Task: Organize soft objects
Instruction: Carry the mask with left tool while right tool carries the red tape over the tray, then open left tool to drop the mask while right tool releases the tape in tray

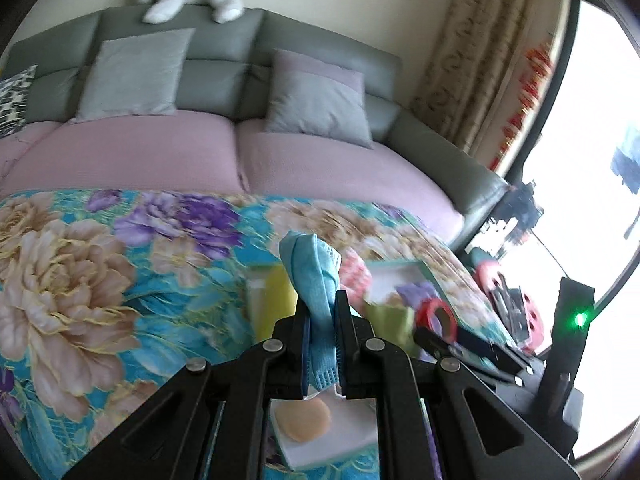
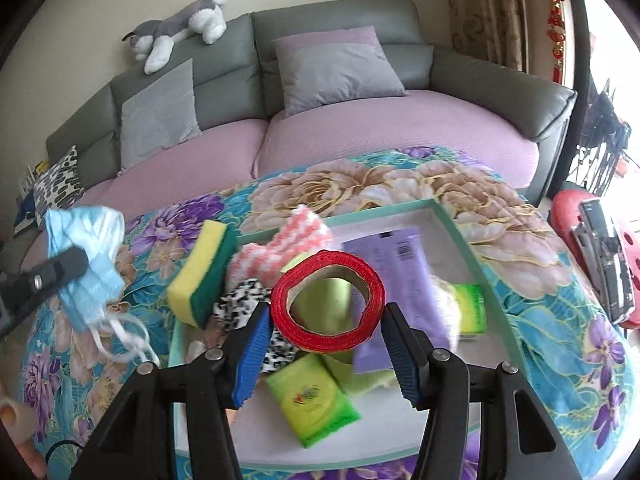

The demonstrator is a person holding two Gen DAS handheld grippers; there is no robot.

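left gripper [image 1: 322, 344]: clamped on a light blue face mask [image 1: 314, 280], held up in the air above the table, off the tray's left side; in the right wrist view its white ear loops dangle free
right gripper [image 2: 326, 322]: jaws stand apart with a red tape roll [image 2: 328, 300] between them; the roll hangs above the tray, so I judge it gripped, though the pad contact is not sharp
tray [image 2: 460, 232]: white with a teal rim, on the floral cloth [image 2: 520, 240] of the table, toward its right side
near in tray: a green tissue pack [image 2: 314, 400] and a pale green cloth [image 2: 360, 376]
middle of tray: a purple tube [image 2: 400, 264], a second green pack [image 2: 470, 308] by the right rim, a black-and-white patterned cloth [image 2: 240, 304]
far left corner of tray: a pink-and-white fluffy cloth [image 2: 280, 244] lying over the rim, a yellow-and-green sponge [image 2: 200, 276] leaning at the left rim
beige round pad [image 1: 306, 420]: in the left wrist view, on a white surface right under the left gripper
beyond the table: a grey sofa [image 2: 500, 76] with cushions and a plush dog [image 2: 180, 28] on its back
progress: most soft things appear gathered in the tray; the mask and the roll are both in the air, so sorting looks underway, with those two and the loosely piled sponge and cloths left to place
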